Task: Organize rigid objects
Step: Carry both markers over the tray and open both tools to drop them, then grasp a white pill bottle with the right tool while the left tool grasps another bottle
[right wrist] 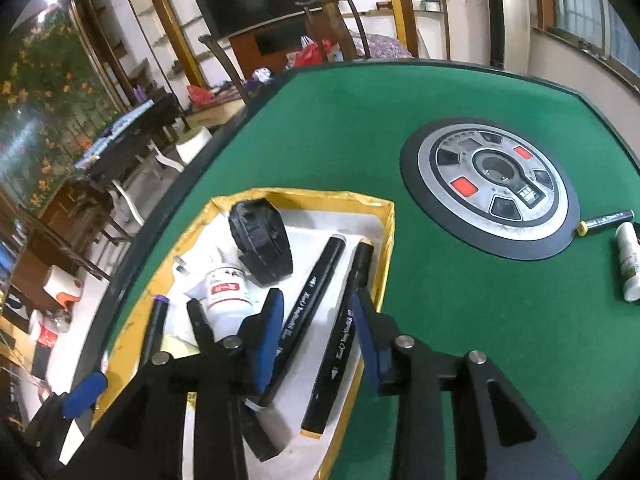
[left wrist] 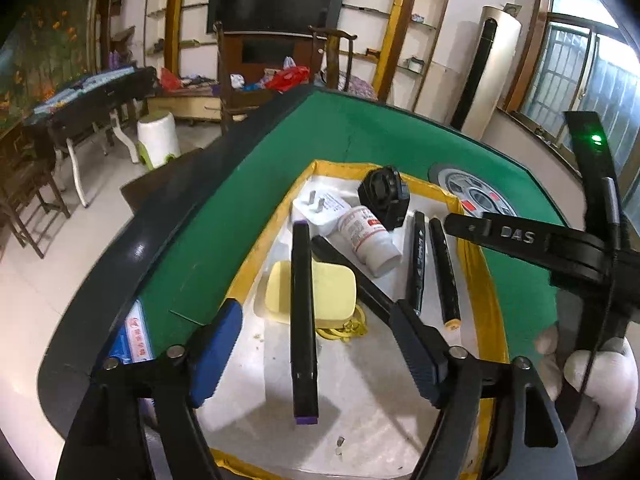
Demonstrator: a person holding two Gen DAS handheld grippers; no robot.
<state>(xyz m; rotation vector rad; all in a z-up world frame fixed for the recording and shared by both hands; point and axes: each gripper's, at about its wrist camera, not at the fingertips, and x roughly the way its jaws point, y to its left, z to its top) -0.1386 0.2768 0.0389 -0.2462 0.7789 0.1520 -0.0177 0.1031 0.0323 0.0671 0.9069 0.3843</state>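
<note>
The yellow-rimmed tray (right wrist: 384, 216) already holds markers, a pill bottle (left wrist: 368, 240) and a charger; the released right gripper (right wrist: 316, 328) hangs over two markers. Left gripper (left wrist: 316, 344) spread above the purple-capped marker (left wrist: 304, 320). Far right, a marker (right wrist: 606, 221) and white bottle (right wrist: 629, 264) seemingly remain.

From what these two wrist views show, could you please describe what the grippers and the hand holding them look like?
Both grippers, the left gripper and the right gripper, have black linkage frames with silver pivot bolts and ribbed blue finger pads. The right one bears raised lettering "DAS", a green indicator light and a thin black cable. The right hand wears a white glove.
</note>
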